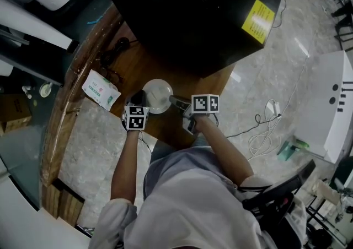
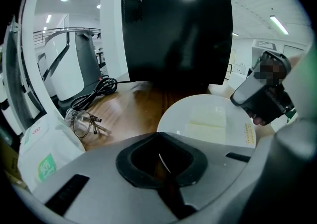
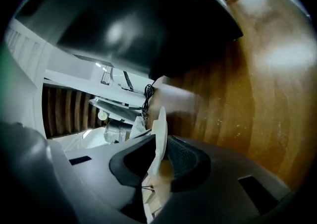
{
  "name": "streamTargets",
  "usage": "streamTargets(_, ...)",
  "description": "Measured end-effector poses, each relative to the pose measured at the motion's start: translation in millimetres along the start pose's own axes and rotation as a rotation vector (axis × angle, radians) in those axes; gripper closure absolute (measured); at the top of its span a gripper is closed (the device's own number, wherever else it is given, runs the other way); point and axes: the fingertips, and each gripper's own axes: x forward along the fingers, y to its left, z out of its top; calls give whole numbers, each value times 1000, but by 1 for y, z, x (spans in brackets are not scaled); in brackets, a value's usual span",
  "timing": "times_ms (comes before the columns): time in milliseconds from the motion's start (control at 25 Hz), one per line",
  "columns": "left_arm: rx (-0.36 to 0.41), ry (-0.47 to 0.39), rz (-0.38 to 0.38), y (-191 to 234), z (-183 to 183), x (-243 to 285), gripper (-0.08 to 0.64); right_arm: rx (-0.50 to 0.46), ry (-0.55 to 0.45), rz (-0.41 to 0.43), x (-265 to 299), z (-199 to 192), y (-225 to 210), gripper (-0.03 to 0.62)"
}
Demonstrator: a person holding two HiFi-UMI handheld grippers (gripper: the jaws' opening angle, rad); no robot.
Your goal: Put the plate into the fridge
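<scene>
A white plate [image 1: 157, 95] is over the wooden table [image 1: 138, 63], just in front of the black fridge [image 1: 193, 11], whose dark front fills the top of both gripper views. My right gripper [image 1: 174, 101] is shut on the plate's right rim; in the right gripper view the rim [image 3: 159, 136] stands edge-on between the pads. My left gripper [image 1: 138, 98] is at the plate's left edge, shut, with nothing between its jaws. The left gripper view shows the plate [image 2: 210, 119] just beyond the jaws, with the right gripper [image 2: 262, 96] at its far side.
A green-and-white tissue pack [image 1: 101, 89] lies left of the plate. A pair of glasses [image 2: 84, 121] and a black cable [image 2: 94, 90] lie on the wood near the fridge. The fridge bears a yellow label [image 1: 258, 20]. White cables [image 1: 265, 132] trail on the floor at right.
</scene>
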Motion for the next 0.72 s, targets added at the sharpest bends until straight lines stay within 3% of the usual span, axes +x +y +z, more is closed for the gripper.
streamTargets(160,0,-1,8,-1,1,0,541,-8,67,-20,19,-10,-1,526)
streamTargets(440,-15,-19,30,-2,1,1,541,9,63,-42,22,-11,-8,546)
streamTargets(720,29,-6,95,-14,8,-3,540,-88,42,-160,10,-8,-16,561)
